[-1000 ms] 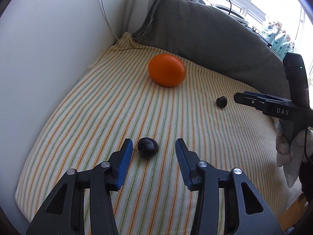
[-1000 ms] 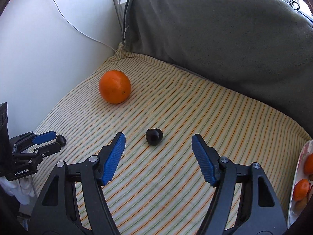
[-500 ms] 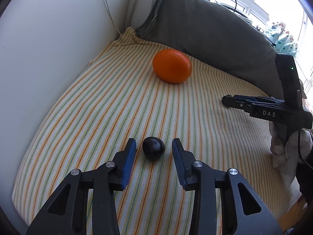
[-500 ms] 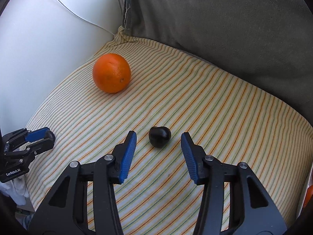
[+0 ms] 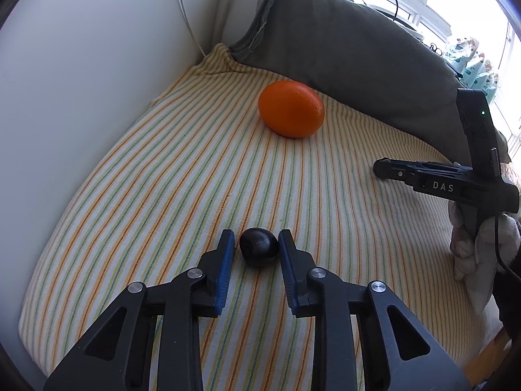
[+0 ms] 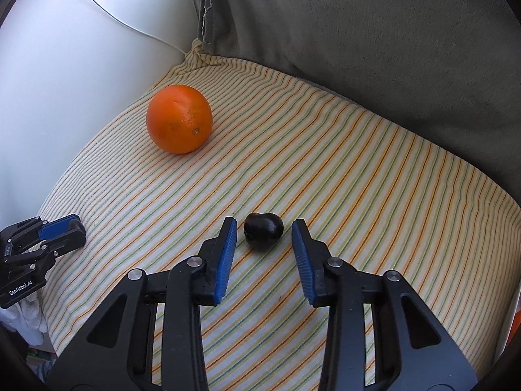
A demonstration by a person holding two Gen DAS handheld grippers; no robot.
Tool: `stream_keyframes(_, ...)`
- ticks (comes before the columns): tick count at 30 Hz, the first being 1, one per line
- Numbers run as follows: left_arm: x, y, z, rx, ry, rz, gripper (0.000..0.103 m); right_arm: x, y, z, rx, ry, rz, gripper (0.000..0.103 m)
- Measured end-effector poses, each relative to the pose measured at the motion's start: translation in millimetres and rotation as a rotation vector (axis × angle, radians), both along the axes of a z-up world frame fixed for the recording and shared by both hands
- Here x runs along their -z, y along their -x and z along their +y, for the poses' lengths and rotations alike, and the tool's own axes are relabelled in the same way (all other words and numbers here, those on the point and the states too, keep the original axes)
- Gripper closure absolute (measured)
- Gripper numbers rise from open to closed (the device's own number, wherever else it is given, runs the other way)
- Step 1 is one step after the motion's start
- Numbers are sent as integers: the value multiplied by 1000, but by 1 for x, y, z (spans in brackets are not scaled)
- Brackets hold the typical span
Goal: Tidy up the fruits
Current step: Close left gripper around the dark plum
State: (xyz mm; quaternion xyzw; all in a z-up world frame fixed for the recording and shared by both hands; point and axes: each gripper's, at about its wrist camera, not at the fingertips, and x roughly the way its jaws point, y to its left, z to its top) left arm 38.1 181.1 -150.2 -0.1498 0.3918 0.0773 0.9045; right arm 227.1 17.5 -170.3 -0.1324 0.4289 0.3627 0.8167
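Two small dark fruits and an orange (image 5: pixel 291 109) lie on a striped cushion (image 5: pixel 162 195). My left gripper (image 5: pixel 255 238) is down at the near one; its blue pads have closed in on the dark fruit (image 5: pixel 259 251) from both sides. In the right wrist view my right gripper (image 6: pixel 264 221) straddles the other dark fruit (image 6: pixel 263 234). Its jaws are closing, with a small gap still showing on each side. The orange (image 6: pixel 179 119) sits further back on the left. Seen from the left wrist, the right gripper (image 5: pixel 379 167) hides its fruit. The left gripper (image 6: pixel 76 228) shows at the far left.
A grey blanket (image 6: pixel 374 32) is heaped along the back of the cushion. A white wall (image 5: pixel 81 81) with a thin cable bounds the left side. A gloved hand (image 5: pixel 472 251) holds the right gripper. A sliver of something orange (image 6: pixel 517 322) shows at the right edge.
Both grippers' jaws have narrowed around their dark fruits. The right gripper has also come forward and down, so its fruit now lies between its pads.
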Motion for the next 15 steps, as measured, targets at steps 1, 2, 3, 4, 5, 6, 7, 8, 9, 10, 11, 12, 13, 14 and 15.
stream_keyframes(1,0,0,0,1,-2,1,78,0,-1,0,0,-1,1,71)
stream_keyframes(2,-1,0,-1,1,-3,1,78,0,-1,0,-1,-4,3,73)
stream_keyframes(3,-1,0,-1,1,-4,1,78,0,-1,1,-1,-7,5,74)
stream_keyframes(4,-1,-1,-1,0,-5,2,79,1,-2,1,-1,-8,7,77)
stream_keyframes(5,-2,-1,-1,0,-5,2,79,1,-3,1,0,-10,11,77)
stream_keyframes(6,-2,-1,-2,0,-6,2,80,1,-3,1,1,-12,13,77)
stream_keyframes(7,-2,-1,-2,0,-6,2,80,1,-3,0,3,-15,16,78)
stream_keyframes(8,-2,-1,-2,-1,-6,2,80,0,-4,0,5,-17,17,78)
stream_keyframes(9,-2,-1,-2,-2,-6,1,80,0,-3,-1,7,-19,16,78)
stream_keyframes(10,-2,-1,-2,-3,-6,2,81,-1,-3,-2,9,-20,14,78)
stream_keyframes(11,-2,-1,-3,-3,-6,2,81,-2,-2,-3,10,-22,12,78)
stream_keyframes(12,-2,-1,-3,-3,-7,1,81,-3,-1,-4,11,-26,12,78)
stream_keyframes(13,-2,-1,-3,-3,-7,1,81,-4,0,-5,11,-29,10,78)
stream_keyframes(14,-2,-1,-3,-2,-6,1,81,-6,1,-6,11,-33,8,78)
stream_keyframes(15,-2,-2,-3,-2,-6,0,81,-8,2,-8,12,-36,5,78)
